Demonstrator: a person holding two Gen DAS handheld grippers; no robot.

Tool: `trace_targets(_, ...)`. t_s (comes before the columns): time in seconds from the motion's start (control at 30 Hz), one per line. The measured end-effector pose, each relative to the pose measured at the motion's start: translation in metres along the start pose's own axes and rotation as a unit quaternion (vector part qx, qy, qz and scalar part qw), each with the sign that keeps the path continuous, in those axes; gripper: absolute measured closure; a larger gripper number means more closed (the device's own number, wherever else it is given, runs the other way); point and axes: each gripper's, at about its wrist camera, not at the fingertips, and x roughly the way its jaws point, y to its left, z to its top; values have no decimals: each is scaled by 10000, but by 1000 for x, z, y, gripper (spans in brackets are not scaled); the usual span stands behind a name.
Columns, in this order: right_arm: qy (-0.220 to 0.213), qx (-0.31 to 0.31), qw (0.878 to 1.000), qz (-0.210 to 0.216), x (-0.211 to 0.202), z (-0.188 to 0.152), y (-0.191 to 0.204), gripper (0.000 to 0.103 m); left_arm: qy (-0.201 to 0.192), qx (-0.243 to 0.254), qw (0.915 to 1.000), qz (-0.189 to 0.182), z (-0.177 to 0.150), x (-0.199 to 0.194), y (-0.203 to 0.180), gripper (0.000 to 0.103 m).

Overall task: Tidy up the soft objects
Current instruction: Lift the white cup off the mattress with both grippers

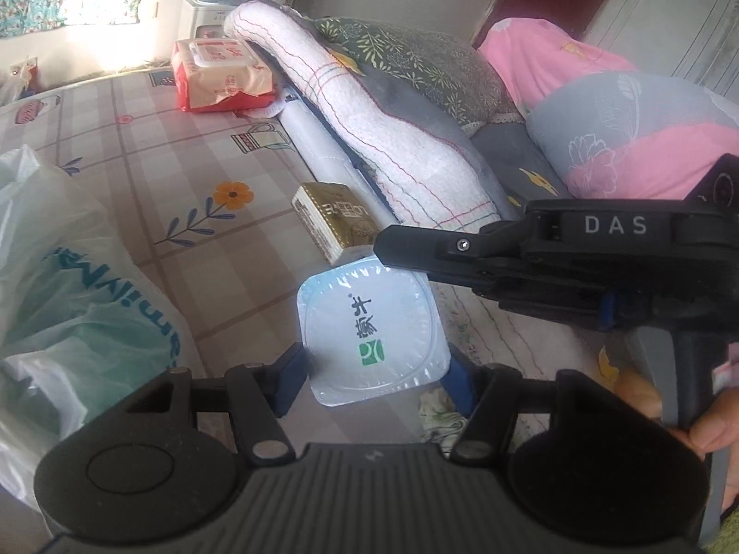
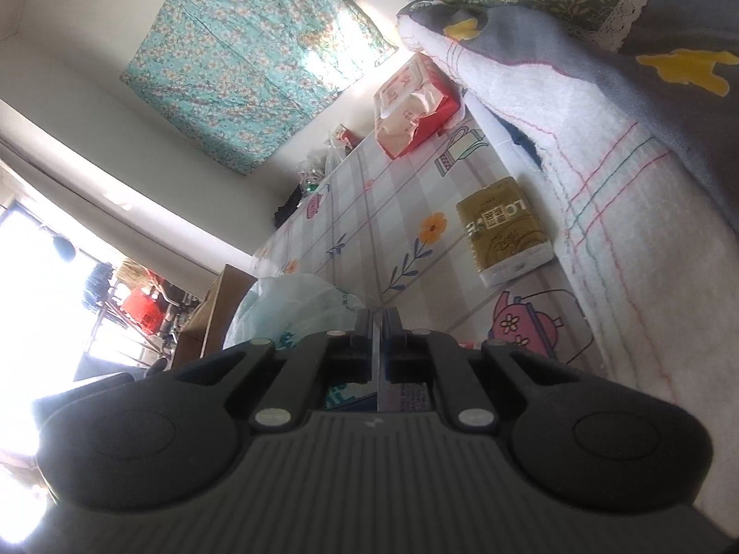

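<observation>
A white-blue soft pack [image 1: 372, 332] with green logo sits between my left gripper's [image 1: 374, 381] blue pads [image 1: 288, 381], which press its sides. My right gripper [image 1: 392, 240] reaches in from the right, its tip over the pack's top edge; in its own view its fingers [image 2: 379, 323] are pinched on a thin pack edge [image 2: 376, 360]. A gold tissue pack [image 1: 335, 221] [image 2: 503, 235] lies on the patterned bed sheet [image 1: 152, 161]. A red-cream wipes pack [image 1: 219, 74] [image 2: 411, 106] lies farther back.
A translucent plastic bag [image 1: 69, 304] [image 2: 286, 300] stands at the left. A rolled white towel-blanket [image 1: 369, 115] [image 2: 600, 194], grey quilt, green leaf pillow [image 1: 415, 60] and pink-grey pillows [image 1: 623, 134] line the right side.
</observation>
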Motion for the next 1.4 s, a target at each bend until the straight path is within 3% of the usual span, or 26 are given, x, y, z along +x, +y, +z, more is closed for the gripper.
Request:
trace_targets(0.2, 351, 283, 9989, 127, 25, -15, -7, 98, 28, 227, 9986, 483, -13, -9, 12, 40)
trace_targets(0.27, 515, 404, 9978, 35, 34, -20, -14, 97, 243, 130, 9985, 473, -19, -2, 17, 41)
trace_targets(0.33, 575, 450, 9973, -79, 40, -25, -20, 95, 187, 94, 9991, 370, -23, -3, 20, 43)
trace_targets(0.53, 632, 436, 9969, -196, 41, -22, -21, 94, 125, 593, 9974, 399, -26, -5, 10, 33)
trace_targets(0.7, 732, 504, 9958, -214, 45, -24, -22, 83, 286, 792, 9950, 529, -28, 8, 5, 32)
trace_targets(0.8, 741, 514, 9956, -254, 43, -25, -22, 82, 342, 881, 9941, 537, -31, 14, 2, 32)
trace_targets(0.93, 722, 459, 9959, -301, 37, -28, -20, 82, 271, 991, 9935, 491, -33, 12, -3, 44)
trace_targets(1.13, 689, 489, 9959, -316, 30, -33, -16, 82, 267, 907, 9945, 447, -31, 4, -3, 46)
trace_targets(1.4, 512, 450, 9976, -87, 11, -34, 7, 82, -205, 908, 9947, 433, -24, -34, -8, 46)
